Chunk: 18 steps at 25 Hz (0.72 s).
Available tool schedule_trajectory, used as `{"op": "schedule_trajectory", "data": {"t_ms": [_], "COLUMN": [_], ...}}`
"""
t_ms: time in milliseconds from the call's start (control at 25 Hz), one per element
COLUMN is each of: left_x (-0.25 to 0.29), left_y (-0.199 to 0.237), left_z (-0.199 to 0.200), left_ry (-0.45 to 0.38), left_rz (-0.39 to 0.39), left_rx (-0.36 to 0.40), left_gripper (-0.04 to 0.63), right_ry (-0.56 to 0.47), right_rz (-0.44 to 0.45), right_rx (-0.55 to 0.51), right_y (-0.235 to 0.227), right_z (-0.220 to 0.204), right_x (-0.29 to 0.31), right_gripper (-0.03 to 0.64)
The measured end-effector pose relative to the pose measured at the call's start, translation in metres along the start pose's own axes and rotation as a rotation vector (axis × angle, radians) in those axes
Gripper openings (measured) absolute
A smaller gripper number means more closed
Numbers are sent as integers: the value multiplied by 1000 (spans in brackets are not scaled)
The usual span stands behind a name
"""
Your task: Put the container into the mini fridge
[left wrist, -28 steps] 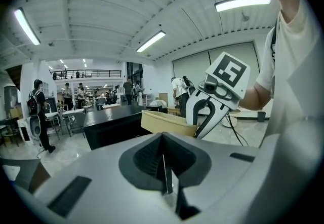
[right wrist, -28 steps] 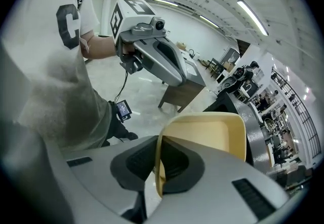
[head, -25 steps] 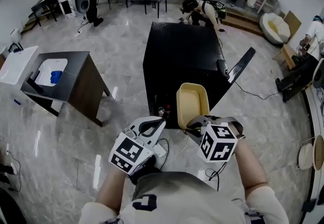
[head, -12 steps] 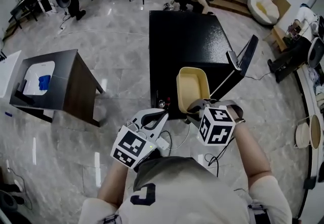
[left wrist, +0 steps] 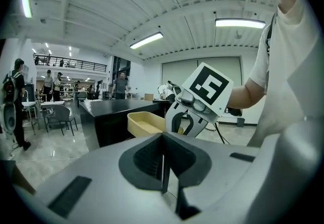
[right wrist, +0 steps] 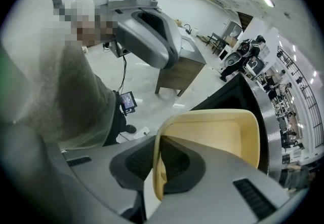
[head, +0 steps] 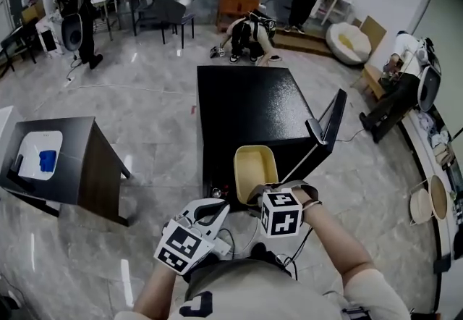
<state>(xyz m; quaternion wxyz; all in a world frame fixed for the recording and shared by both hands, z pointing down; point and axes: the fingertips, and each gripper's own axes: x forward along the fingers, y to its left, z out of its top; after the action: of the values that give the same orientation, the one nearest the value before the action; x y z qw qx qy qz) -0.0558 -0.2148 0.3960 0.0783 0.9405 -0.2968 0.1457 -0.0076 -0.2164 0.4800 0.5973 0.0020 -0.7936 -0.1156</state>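
The left gripper and right gripper were pale grey moulded shells with dark ribbed pads. Behind each sat a white cube bearing black square markers. Light short-sleeved T-shirt worn.

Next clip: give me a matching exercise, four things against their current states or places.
Things:
1. container
2. left gripper
3. mini fridge door
4. blue object

States or places:
A. swung open
B. jaws together, empty
C. in the white tray on the side table
D. rim pinched by the right gripper

Pairs: 1-D; 2-B; 3-A; 4-C.
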Motion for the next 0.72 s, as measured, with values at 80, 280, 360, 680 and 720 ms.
{"op": "schedule_trajectory", "data": {"t_ms": [80,280,360,680,720], "left_x": [0,9,14,33,33], "left_y": [0,8,5,-9,-10], "left_z": [-6,-7,-13,-15,-16], "left_ry": [5,10,28,57,60], "left_rz": [10,56,71,91,94], "left_rx": [17,-23,-58,-63,-64], "left_gripper": [57,57,57,57,57], "right_ry": [9,17,13,72,81], "right_rz": [12,-1,11,-67,-80], "right_rx": [-26,-66,-80,-172,-181], "right_y": [8,-6,-12,-55,-61], "right_z": [-5,-21,-28,-49,-50], "right_x": [7,8,13,52,57], "right_gripper": [32,31,31,31,31]}}
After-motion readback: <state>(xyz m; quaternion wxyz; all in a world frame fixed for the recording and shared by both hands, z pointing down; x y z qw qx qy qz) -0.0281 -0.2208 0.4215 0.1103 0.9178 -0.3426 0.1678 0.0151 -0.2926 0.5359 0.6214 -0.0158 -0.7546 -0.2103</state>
